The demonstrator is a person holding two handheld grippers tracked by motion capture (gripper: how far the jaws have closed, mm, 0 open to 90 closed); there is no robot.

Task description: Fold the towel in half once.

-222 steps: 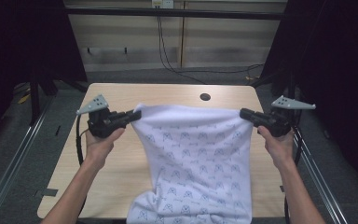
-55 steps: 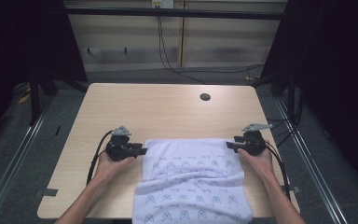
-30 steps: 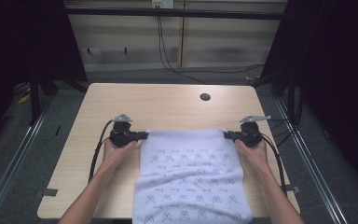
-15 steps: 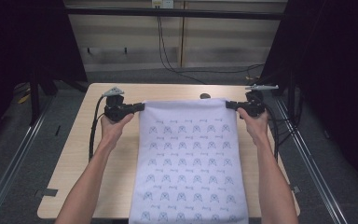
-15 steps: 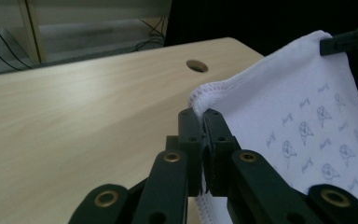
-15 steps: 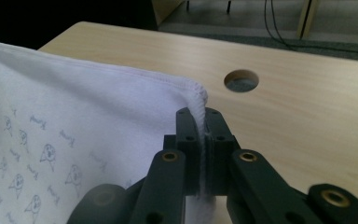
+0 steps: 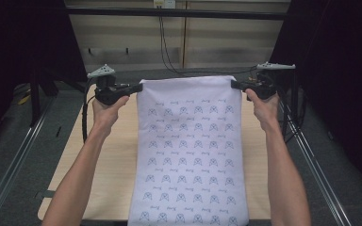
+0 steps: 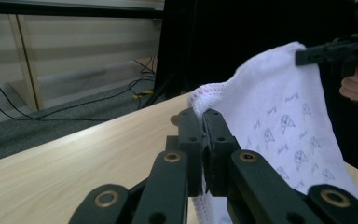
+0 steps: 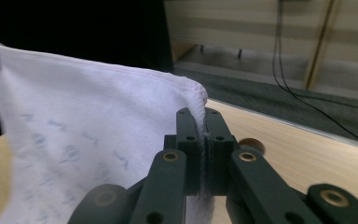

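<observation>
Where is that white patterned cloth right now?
In the high view the white patterned cloth hangs spread over the middle of the wooden table, its top corners clamped by the left gripper and the right gripper.

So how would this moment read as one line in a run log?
left hand-held gripper: shut on towel corner | right hand-held gripper: shut on other corner | towel: spread, hanging
</observation>
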